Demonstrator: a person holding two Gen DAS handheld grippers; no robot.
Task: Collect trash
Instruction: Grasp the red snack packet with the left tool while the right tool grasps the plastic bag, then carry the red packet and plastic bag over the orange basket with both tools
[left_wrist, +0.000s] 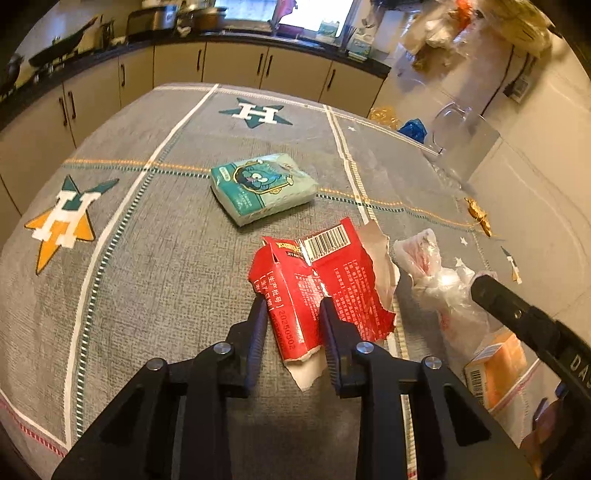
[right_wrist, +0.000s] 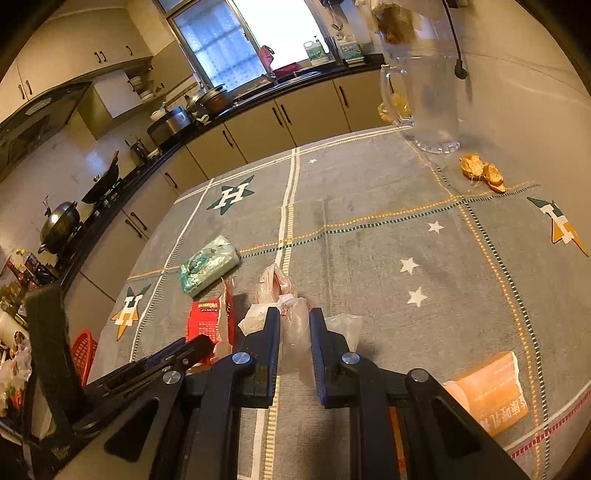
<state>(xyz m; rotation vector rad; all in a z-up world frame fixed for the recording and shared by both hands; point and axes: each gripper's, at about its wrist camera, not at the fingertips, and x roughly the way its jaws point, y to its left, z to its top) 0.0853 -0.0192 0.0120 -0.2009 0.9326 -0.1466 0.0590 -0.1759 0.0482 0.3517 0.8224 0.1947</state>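
From the left wrist, the left claw (left_wrist: 293, 314) is pinched on the near end of the torn red box (left_wrist: 321, 280), which lies on the table (left_wrist: 155, 258). The grip looks thin, so squeezing the flat side tight and lifting slowly should keep the box from slipping out.

From the right wrist, the right claw (right_wrist: 291, 325) is nearly shut on a bunched plastic bag (right_wrist: 284, 295). The bag is soft, so keep the pinch firm. An orange pack (right_wrist: 491, 387) and a green tissue pack (right_wrist: 207, 264) lie on the table, not held.
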